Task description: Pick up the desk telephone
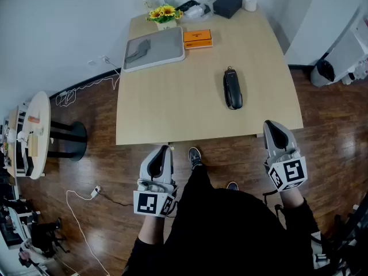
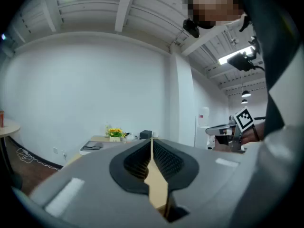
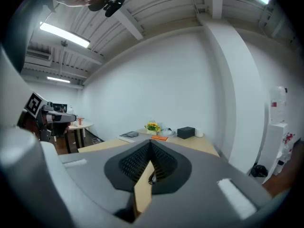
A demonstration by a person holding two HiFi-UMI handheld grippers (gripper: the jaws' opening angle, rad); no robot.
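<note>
The desk telephone (image 1: 232,89) is a black handset lying flat on the right half of the wooden table (image 1: 172,108), its length running away from me. My left gripper (image 1: 164,153) hovers just off the table's near edge, left of the phone, jaws pressed together with nothing between them. My right gripper (image 1: 274,129) is over the table's near right corner, a little nearer to me than the phone, also shut and empty. In the left gripper view the jaws (image 2: 152,145) meet in a thin line; the right gripper view shows the same (image 3: 151,148).
A grey tray (image 1: 167,53) holding a grey item, an orange box (image 1: 198,38), yellow flowers (image 1: 164,13), a black box (image 1: 227,4) and a white cup (image 1: 249,4) stand at the table's far end. A round side table (image 1: 35,132) is at left, a bin (image 1: 323,72) at right.
</note>
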